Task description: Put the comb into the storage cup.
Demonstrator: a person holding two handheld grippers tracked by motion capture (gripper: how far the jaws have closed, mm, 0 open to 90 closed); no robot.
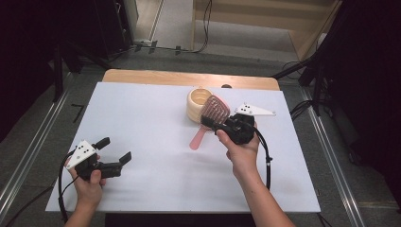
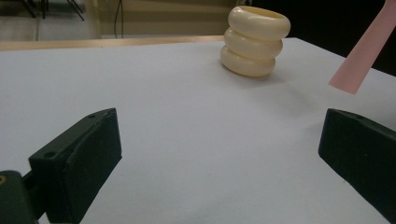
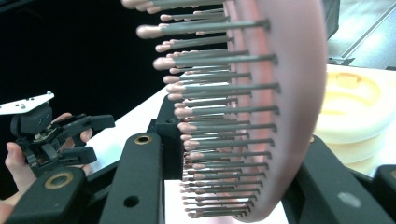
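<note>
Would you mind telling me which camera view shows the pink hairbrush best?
The high view: the whole pink hairbrush shows there, head to handle, clamped in the right gripper beside the cream holder. The right gripper view shows its bristles up close; the left gripper view catches just the handle's end.

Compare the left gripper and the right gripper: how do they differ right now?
The left gripper has its jaws spread wide with nothing between them, while the right gripper is shut on the pink hairbrush. The left gripper sits at the near left of the table; the right gripper is beside the cream ribbed cup. Both are hand-held.
</note>
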